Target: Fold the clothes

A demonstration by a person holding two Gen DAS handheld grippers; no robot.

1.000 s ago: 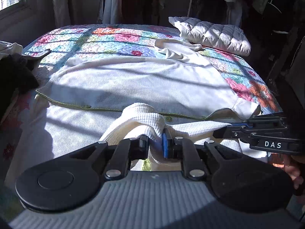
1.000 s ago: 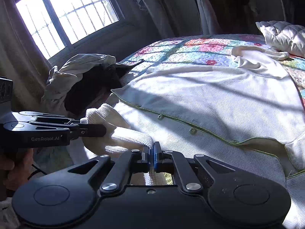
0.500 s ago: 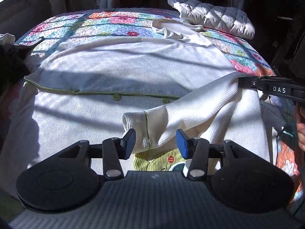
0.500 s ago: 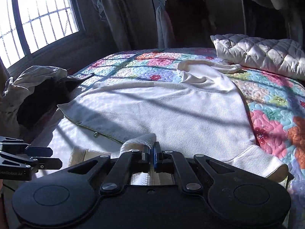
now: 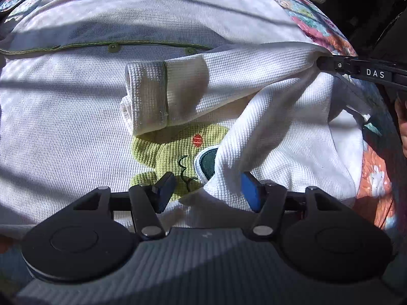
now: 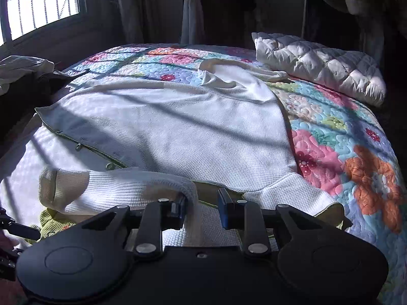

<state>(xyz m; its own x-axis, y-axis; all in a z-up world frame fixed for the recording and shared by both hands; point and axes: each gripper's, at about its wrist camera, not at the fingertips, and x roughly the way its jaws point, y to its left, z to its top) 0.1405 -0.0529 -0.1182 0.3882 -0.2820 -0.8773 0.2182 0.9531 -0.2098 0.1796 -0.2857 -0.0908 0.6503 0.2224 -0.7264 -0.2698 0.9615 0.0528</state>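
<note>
A white waffle-knit cardigan [image 5: 63, 127] with green trim and green buttons lies spread on the bed, also in the right wrist view [image 6: 178, 132]. Its near sleeve [image 5: 216, 84] lies folded across the front, cuff to the left, over a green embroidered patch [image 5: 175, 152]. My left gripper [image 5: 207, 190] is open just above the cardigan, with a fold of sleeve cloth between its jaws. My right gripper [image 6: 201, 208] is open with the sleeve's upper part [image 6: 127, 188] lying loose between its fingers; it shows at the right in the left wrist view [image 5: 328, 63].
A floral quilt [image 6: 343, 139] covers the bed. A white quilted pillow [image 6: 318, 63] lies at the far right. A pile of dark and light clothes [image 6: 23, 76] sits at the left under the window. Hanging garments stand behind the bed.
Both grippers let go: the left opened first and dropped closer to the cardigan, then the right opened. The sleeve now lies folded across the cardigan front.
</note>
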